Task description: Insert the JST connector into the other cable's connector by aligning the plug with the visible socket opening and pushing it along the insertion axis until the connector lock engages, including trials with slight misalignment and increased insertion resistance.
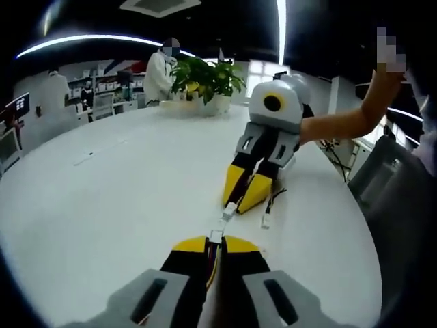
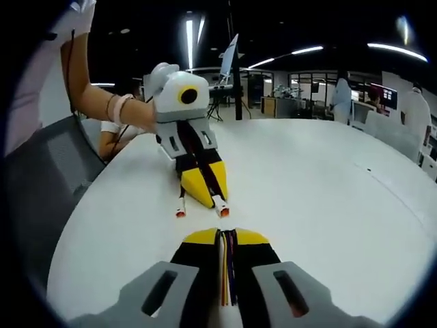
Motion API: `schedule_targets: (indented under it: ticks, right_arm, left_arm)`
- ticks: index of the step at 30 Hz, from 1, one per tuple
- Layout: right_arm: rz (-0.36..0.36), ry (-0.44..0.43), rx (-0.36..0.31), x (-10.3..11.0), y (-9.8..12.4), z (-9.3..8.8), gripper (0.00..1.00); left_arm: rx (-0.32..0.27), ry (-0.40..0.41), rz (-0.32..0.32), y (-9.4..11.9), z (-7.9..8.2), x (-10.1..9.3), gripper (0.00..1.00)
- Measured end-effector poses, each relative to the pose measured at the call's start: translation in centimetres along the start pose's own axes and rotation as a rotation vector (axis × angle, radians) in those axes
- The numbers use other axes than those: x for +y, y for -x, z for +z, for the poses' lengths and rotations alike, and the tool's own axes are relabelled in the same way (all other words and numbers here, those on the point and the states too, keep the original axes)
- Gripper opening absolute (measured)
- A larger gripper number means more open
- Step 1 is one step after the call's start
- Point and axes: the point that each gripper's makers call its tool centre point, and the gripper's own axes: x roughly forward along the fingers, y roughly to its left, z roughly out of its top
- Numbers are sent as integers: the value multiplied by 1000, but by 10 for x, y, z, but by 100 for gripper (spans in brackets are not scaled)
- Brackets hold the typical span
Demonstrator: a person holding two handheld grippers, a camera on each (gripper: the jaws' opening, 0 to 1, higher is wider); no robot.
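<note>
On the white table point(image 1: 102, 191) my left gripper point(image 1: 215, 243) is shut on a cable whose white JST connector point(image 1: 216, 236) sticks out past its yellow tips. Facing it, my right gripper point(image 1: 247, 195) holds the other cable's white connector point(image 1: 229, 211). The two connectors point at each other, nearly in line, with a small gap. In the right gripper view my right gripper point(image 2: 227, 237) is shut on coloured wires point(image 2: 227, 273). Opposite it, the left gripper point(image 2: 203, 183) shows a connector point(image 2: 221, 206) at its tip.
A loose cable end point(image 1: 265, 220) lies beside the right gripper, and a loose cable end point(image 2: 180, 210) lies beside the left one. The person's arm point(image 1: 341, 123) reaches in over a grey chair point(image 1: 386, 174). A potted plant point(image 1: 205, 78) stands at the table's far edge.
</note>
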Motion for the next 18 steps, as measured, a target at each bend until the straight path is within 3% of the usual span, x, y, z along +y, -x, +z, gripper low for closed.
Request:
schedule_targets:
  ticks: [8, 11, 15, 17, 18]
  right_arm:
    - [-10, -27, 9, -3, 10, 3, 4]
    - [-7, -22, 9, -4, 13, 3, 4]
    - [-3, -5, 1, -8, 20, 10, 4]
    - [0, 1, -7, -9, 24, 17, 4]
    - [4, 6, -12, -8, 26, 22, 4]
  left_arm:
    - [21, 6, 5, 2, -1, 4, 0]
    - [30, 42, 8, 4, 2, 8, 0]
    - [19, 23, 7, 7, 12, 11, 0]
    - [13, 1, 7, 5, 8, 6, 0]
    - [13, -17, 6, 10, 19, 2, 0]
